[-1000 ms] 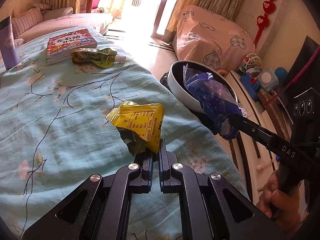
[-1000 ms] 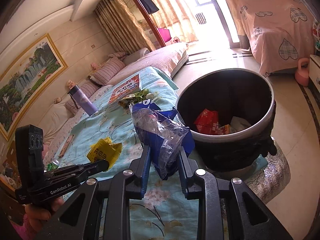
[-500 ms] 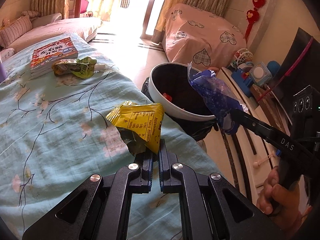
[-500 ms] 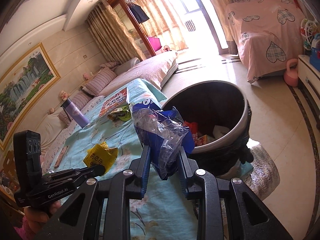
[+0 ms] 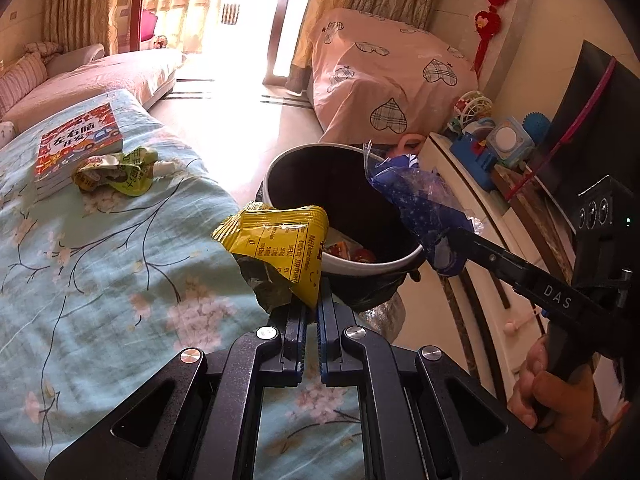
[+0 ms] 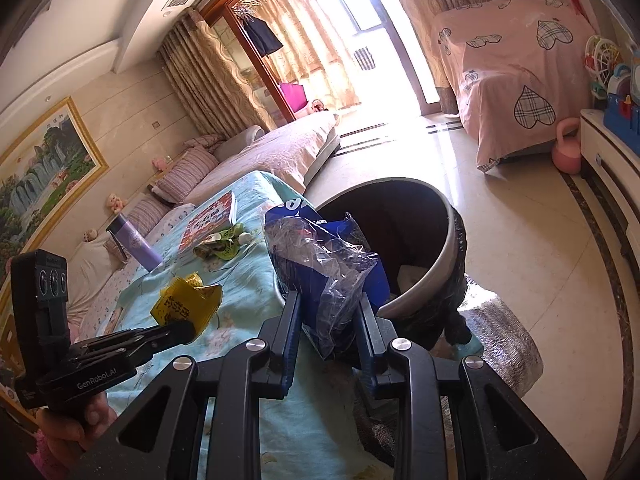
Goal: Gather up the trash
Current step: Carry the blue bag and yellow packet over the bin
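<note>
Sunlit curtains and a pink heart-print cover are seen behind a worktop (image 5: 100, 240) draped in pale blue floral cloth. A yellow wrapper (image 5: 280, 240) is pinched by the jaws of the left gripper (image 5: 311, 304) at the rim of the trash bin (image 5: 372, 270). A blue plastic bag (image 6: 332, 272) is clamped by the right gripper (image 6: 328, 304) beside the bin. A green wrapper (image 5: 116, 172) is left lying against a book (image 5: 76, 140).

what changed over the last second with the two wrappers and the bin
Both grippers carried their loads toward the trash bin: the yellow wrapper in the left gripper now overlaps its rim, and the blue wrapper in the right gripper hangs by the opening. Nothing was released. The green wrapper and book stayed on the bed.
</note>
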Demonstrator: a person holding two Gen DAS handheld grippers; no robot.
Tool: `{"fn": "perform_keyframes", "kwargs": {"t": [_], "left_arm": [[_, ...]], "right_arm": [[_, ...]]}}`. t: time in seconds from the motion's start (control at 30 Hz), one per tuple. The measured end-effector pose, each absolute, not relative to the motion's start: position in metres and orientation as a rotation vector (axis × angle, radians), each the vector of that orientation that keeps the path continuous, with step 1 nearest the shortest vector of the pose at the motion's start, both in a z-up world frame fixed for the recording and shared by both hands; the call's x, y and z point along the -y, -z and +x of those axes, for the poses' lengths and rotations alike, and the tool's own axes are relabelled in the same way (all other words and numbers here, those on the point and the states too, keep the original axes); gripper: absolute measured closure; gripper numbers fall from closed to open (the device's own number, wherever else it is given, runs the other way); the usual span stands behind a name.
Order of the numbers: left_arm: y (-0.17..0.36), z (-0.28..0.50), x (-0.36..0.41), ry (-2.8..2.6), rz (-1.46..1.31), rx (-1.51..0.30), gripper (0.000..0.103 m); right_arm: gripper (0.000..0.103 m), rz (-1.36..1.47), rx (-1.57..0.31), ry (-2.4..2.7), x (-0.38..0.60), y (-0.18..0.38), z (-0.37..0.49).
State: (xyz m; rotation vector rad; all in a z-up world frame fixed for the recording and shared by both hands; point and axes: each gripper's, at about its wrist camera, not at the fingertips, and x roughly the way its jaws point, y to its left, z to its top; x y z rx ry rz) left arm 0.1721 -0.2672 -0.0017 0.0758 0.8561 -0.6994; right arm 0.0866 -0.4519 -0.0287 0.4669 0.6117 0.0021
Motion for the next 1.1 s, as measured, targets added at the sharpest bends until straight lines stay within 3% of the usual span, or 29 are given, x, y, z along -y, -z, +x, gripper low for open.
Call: {"fn": "perform_keyframes", "kwargs": {"t": [1.1], "left_arm": [[0.007, 0.225, 0.346, 0.707, 0.141, -0.876, 0.099]], "right_arm": [[0.077, 0.424, -0.638, 0.025, 0.492, 0.026, 0.140]]}}
